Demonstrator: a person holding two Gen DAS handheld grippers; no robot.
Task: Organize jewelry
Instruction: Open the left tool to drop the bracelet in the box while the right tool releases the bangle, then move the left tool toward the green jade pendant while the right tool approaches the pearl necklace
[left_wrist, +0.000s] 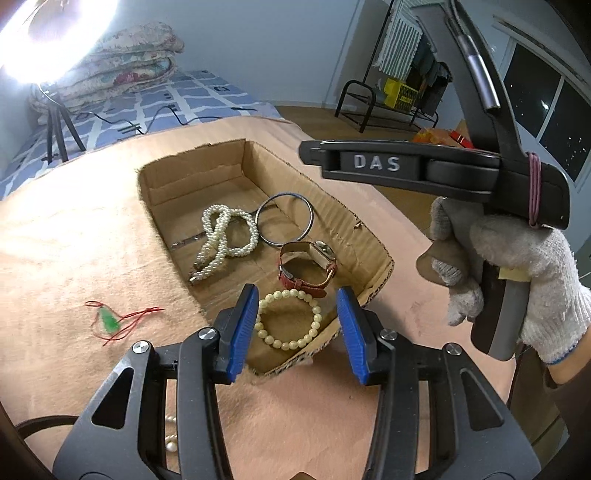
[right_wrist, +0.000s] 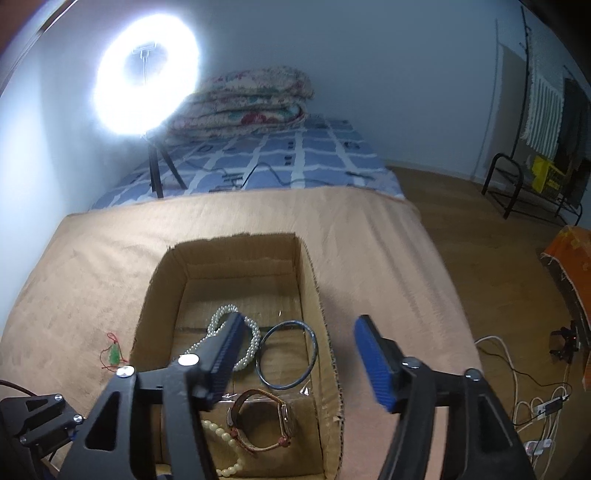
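An open cardboard box lies on a peach cloth. Inside are a pearl necklace, a metal bangle, a red-strap watch and a cream bead bracelet. A green pendant on red cord lies on the cloth left of the box. My left gripper is open and empty above the bead bracelet. My right gripper is open and empty over the box; its body shows in the left wrist view.
Loose pearls lie on the cloth under the left gripper. A ring light on a tripod, folded quilts and a blue checked bedsheet are behind. Cables lie on the floor at right.
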